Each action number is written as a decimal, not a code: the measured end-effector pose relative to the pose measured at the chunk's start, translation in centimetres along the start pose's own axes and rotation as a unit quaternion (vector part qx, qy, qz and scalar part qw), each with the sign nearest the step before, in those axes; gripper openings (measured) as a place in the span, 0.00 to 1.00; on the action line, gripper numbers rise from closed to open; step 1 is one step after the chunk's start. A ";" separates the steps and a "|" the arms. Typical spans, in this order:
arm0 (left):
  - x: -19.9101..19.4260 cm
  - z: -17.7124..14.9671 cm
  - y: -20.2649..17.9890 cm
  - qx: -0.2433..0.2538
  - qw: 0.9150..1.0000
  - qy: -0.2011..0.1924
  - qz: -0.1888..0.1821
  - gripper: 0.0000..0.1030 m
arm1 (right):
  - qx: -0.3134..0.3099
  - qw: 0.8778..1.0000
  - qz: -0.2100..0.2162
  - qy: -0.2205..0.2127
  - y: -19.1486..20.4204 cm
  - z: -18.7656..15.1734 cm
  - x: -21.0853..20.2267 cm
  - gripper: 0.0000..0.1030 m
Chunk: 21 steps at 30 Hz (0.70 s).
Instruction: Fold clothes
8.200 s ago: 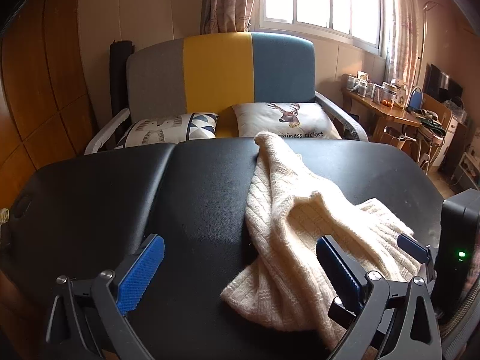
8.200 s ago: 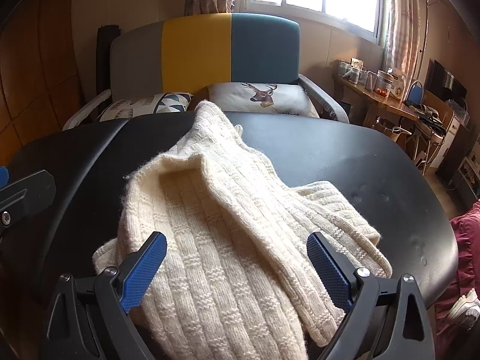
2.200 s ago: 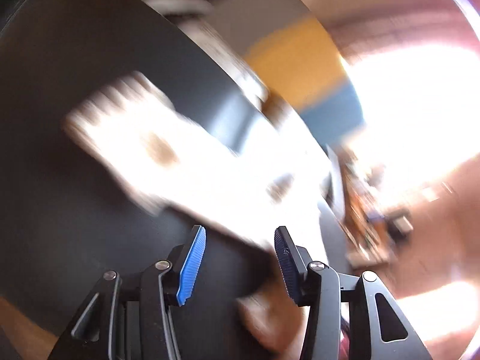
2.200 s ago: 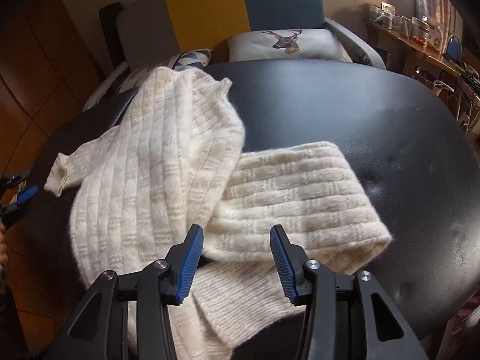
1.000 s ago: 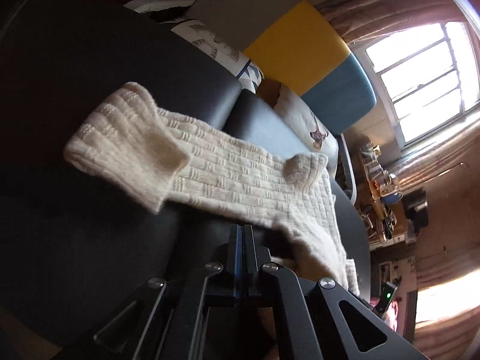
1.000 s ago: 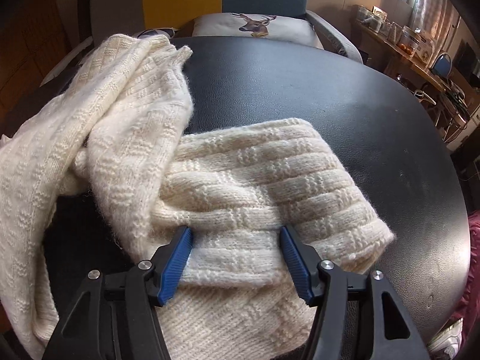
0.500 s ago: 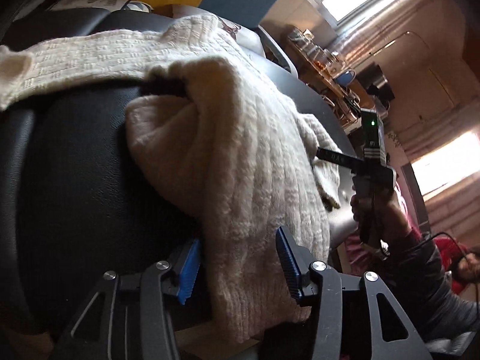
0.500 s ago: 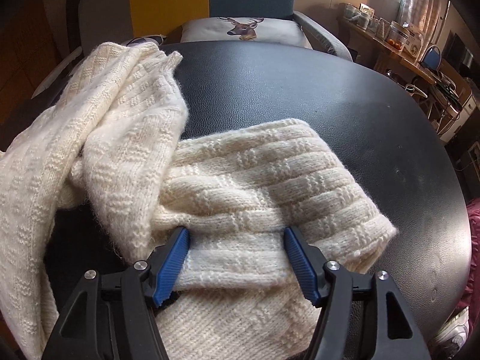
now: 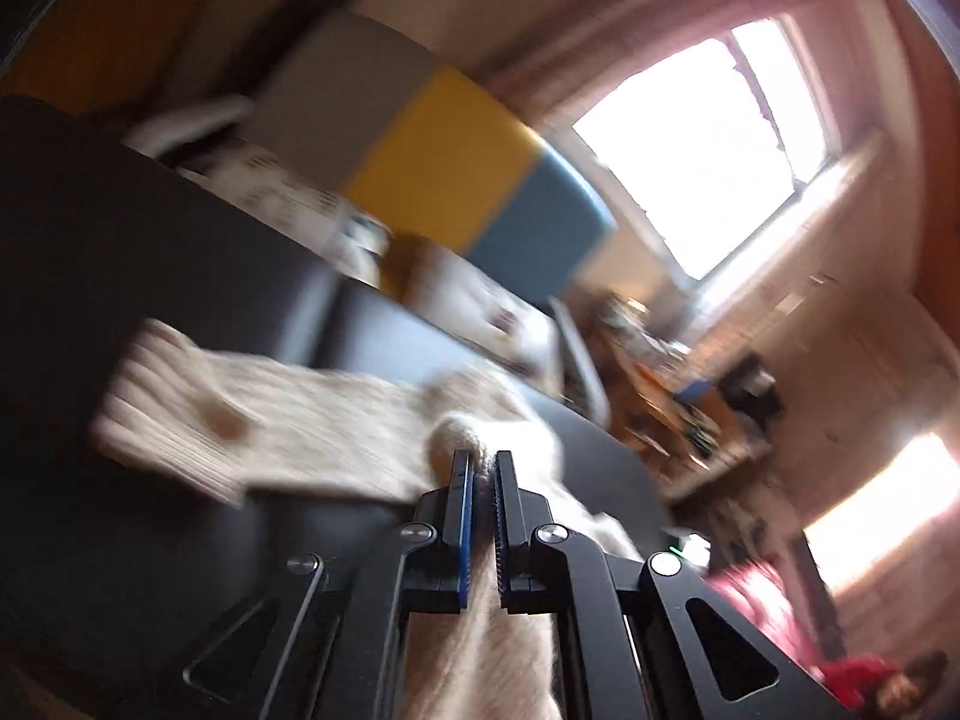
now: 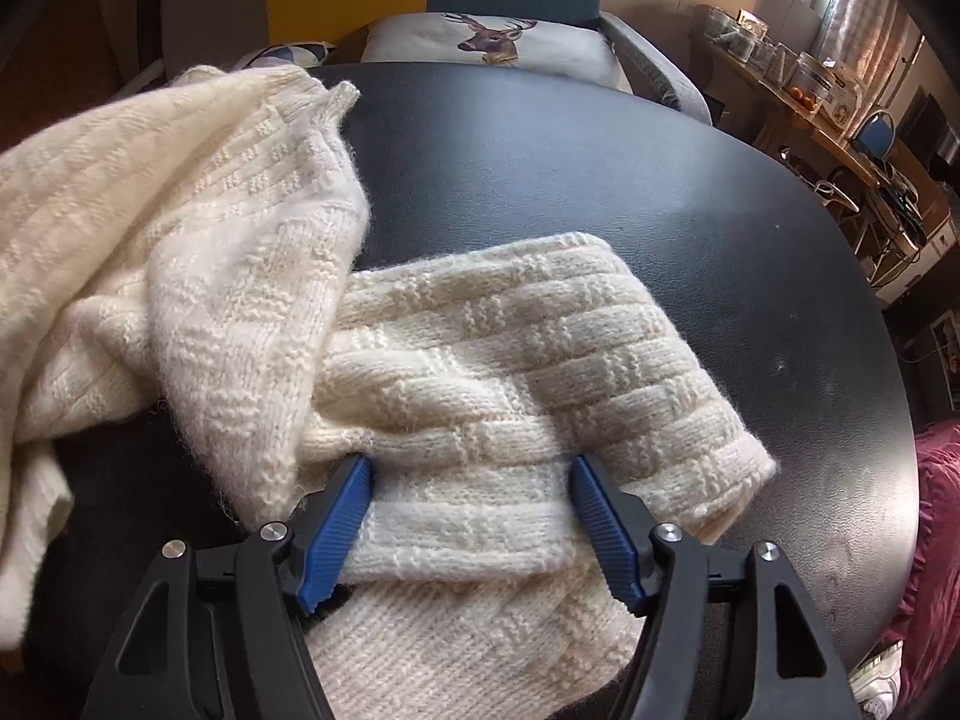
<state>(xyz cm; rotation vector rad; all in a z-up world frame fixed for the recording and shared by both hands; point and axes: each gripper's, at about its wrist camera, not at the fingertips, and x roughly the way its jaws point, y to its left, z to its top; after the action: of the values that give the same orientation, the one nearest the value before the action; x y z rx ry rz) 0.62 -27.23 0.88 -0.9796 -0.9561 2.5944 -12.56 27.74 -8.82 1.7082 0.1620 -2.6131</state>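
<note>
the cream knit sweater [image 10: 480, 360] lies rumpled on the black padded bench [image 10: 600, 168], filling the left and centre of the right wrist view. one folded band of it runs across the middle of that frame toward the lower right, its ribbed end close to the bench's right edge, while a looser heap rises in the upper left with a small ribbed edge poking up near the top.

the right tongs [image 10: 471, 516] sit at the bottom centre of that view, spread wide, with the blue pads [image 10: 336, 522] on either side of the folded band; the fabric lies between them and the pads look to touch its edges without squeezing it.

the left wrist view is blurred. the left tongs [image 9: 480, 516] at the bottom centre are pressed nearly together, pinching a bunch of the sweater [image 9: 336, 426] that shows between the pads and runs down under the frame. from that pinch a sleeve stretches toward the centre left of the frame, its cuff [image 9: 168, 420] lying over the dark bench [image 9: 120, 252].

behind the bench stands a sofa [image 9: 456, 180] with grey, yellow and blue back panels, upper centre in the left view. a deer-print cushion [image 10: 492, 42] rests at the top centre of the right view. a bright window [image 9: 720, 144] fills the upper right of the left view.
</note>
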 end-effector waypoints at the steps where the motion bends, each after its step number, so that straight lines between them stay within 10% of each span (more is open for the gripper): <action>1: 0.5 0.4 1.7 -0.015 0.999 0.005 0.031 0.06 | 0.009 1.000 0.001 0.000 -0.5 0.0 -0.1 0.74; 7: 4.4 -1.8 8.5 -0.074 0.987 0.072 0.126 0.06 | 0.072 0.997 0.016 -0.021 -3.3 0.0 -1.5 0.75; 10: 5.2 -3.7 8.4 -0.070 0.987 0.085 0.114 0.06 | 0.139 0.973 0.165 -0.076 -3.2 -2.1 -4.6 0.75; 15: 5.8 -3.7 8.5 -0.071 0.987 0.090 0.109 0.06 | 0.135 0.917 0.376 0.002 4.1 -5.1 -3.5 0.75; 21: 5.8 -3.3 9.7 -0.096 0.986 0.101 0.090 0.09 | -0.010 0.950 0.310 0.023 14.5 -4.4 -3.4 0.74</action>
<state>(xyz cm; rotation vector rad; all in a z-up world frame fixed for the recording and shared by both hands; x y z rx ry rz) -1.28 -30.73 -10.25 -1.4099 -1.1257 2.5121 -6.19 13.57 -8.60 1.4941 -0.2998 -2.0973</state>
